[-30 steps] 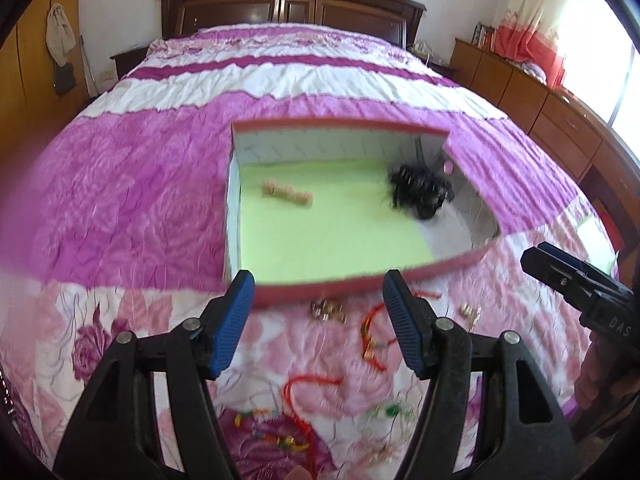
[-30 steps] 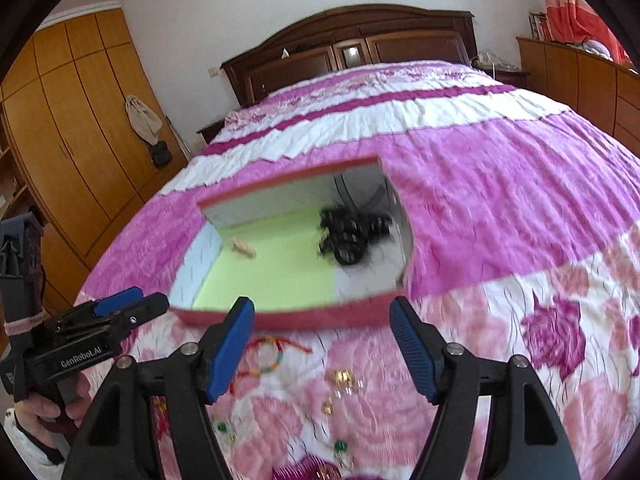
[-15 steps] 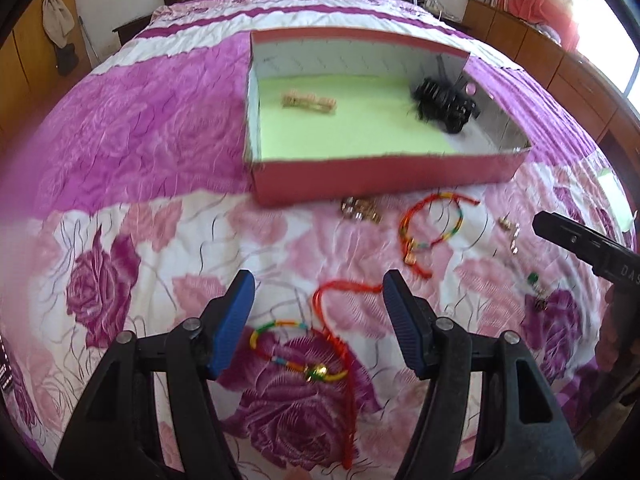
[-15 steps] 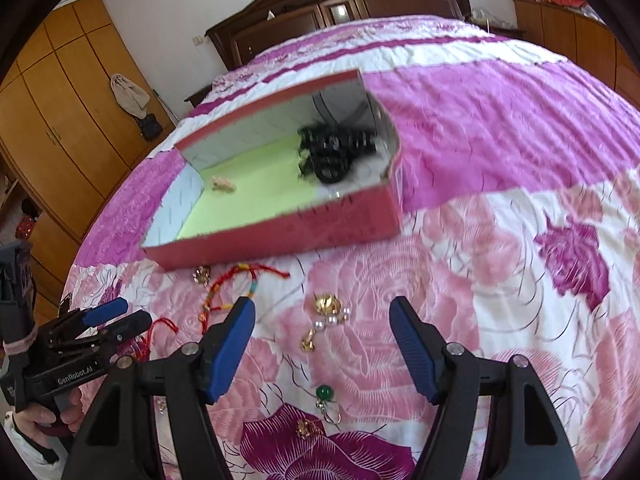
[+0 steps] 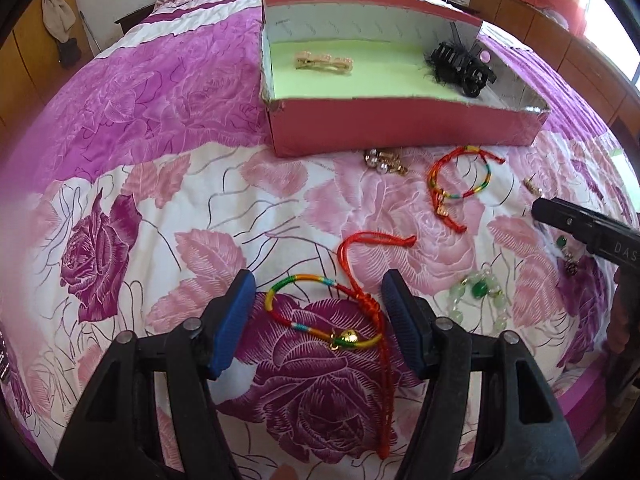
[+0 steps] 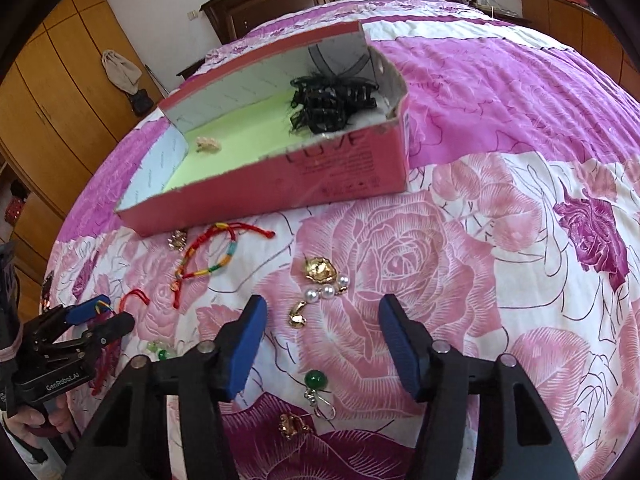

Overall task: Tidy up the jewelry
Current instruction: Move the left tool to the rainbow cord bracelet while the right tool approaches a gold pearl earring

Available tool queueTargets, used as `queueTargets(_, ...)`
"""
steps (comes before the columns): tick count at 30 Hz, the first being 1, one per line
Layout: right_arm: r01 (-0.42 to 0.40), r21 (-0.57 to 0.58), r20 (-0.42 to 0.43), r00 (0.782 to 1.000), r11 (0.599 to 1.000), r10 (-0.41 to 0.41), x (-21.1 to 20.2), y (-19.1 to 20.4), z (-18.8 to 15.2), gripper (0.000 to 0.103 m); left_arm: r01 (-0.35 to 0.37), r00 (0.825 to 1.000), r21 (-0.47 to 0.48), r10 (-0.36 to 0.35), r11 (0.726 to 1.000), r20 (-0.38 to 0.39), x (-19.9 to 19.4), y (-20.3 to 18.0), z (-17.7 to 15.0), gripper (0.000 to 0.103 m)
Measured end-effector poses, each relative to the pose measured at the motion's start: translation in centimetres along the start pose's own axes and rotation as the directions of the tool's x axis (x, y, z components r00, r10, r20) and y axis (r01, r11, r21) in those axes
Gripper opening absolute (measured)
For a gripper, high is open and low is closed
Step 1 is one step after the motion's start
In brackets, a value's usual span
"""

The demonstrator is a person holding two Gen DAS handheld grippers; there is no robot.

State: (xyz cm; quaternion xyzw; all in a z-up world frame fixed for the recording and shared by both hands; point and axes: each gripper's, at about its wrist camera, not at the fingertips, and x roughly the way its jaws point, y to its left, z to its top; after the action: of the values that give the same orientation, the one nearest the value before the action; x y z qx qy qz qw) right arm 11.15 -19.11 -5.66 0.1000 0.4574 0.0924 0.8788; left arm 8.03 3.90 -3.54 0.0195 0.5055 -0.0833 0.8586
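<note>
Your left gripper (image 5: 318, 312) fingers were wide open, holding nothing, around the rainbow bracelet (image 5: 320, 312) low in the frame, ready to grab it for the red box (image 5: 400, 130).

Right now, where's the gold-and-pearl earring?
Right wrist view: the gold-and-pearl earring lies on the bedspread, just ahead of the open right gripper, below the red box.

Bright daylight throughout, entering from a blown-out window (image 5: 612, 20) at the upper right of the left wrist view. Soft, short shadows under the red box (image 5: 400, 128) and beneath the grippers on the bedspread (image 5: 160, 220). Strong fisheye bending, with black vignetted corners and smeared, blurry edges. Sharp focus at centre; slight glare on the box's far inner wall in the right wrist view.
</note>
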Motion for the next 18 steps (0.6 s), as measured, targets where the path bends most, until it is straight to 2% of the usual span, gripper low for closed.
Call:
queueTargets(11, -0.002, -0.001, -0.032, 0.999, 1.0, 0.002, 0.9, -0.4, 0.0, 0.059, -0.004, 0.998, 0.005, 0.004, 1.0, -0.058, 1.0, 0.2, -0.4, 0.06)
queueTargets(14, 0.006, 0.002, -0.03, 1.0, 1.0, -0.006, 0.9, -0.5, -0.1, 0.053, -0.013, 0.998, 0.013, 0.014, 1.0, -0.065, 0.9, 0.0, -0.4, 0.06)
queueTargets(15, 0.013, 0.006, -0.029, 0.999, 1.0, -0.013, 0.8, -0.6, -0.1, 0.048, -0.009, 0.998, 0.004, 0.009, 1.0, -0.058, 0.7, 0.0, -0.4, 0.059)
queueTargets(17, 0.014, 0.016, -0.027, 1.0, 1.0, -0.014, 0.7, -1.0, -0.1, 0.039, 0.006, 0.999, 0.001, -0.006, 1.0, -0.038, 0.1, 0.0, -0.5, 0.05)
queueTargets(18, 0.016, 0.02, -0.026, 1.0, 1.0, -0.015, 0.5, -1.1, -0.2, 0.033, 0.008, 1.0, 0.011, -0.007, 1.0, -0.026, -0.3, -0.1, -0.6, 0.041)
